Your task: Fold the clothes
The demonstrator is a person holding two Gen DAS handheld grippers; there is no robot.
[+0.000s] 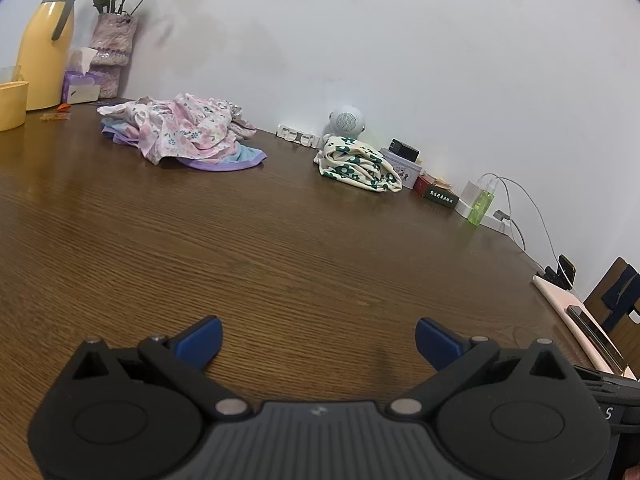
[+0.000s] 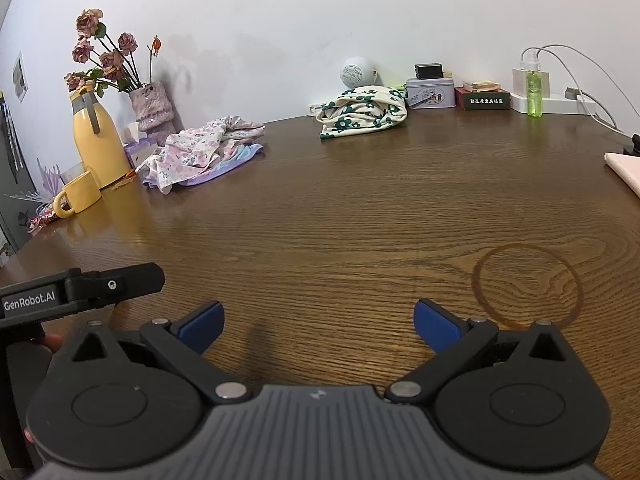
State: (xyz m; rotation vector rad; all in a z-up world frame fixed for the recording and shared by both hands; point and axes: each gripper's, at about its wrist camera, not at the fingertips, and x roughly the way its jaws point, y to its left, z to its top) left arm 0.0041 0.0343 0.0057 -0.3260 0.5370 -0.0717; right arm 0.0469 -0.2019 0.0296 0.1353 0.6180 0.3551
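Note:
A crumpled pile of pink floral clothes [image 1: 188,132] lies on a purple and blue garment at the far left of the wooden table [image 1: 280,248]; it also shows in the right wrist view [image 2: 200,152]. A bundled cream garment with green flowers [image 1: 356,164] lies near the wall, also in the right wrist view [image 2: 362,114]. My left gripper [image 1: 319,340] is open and empty above the near table, far from both. My right gripper [image 2: 319,324] is open and empty too. Part of the left gripper's body [image 2: 80,288] shows beside it.
A yellow jug [image 2: 98,140], a yellow mug [image 2: 80,196], a tissue box [image 1: 80,86] and a vase of dried flowers [image 2: 152,106] stand at the far left. A white speaker [image 2: 354,72], tins, a green bottle [image 2: 534,94] and charger cables line the wall. A pink pad [image 1: 576,320] lies at the right edge.

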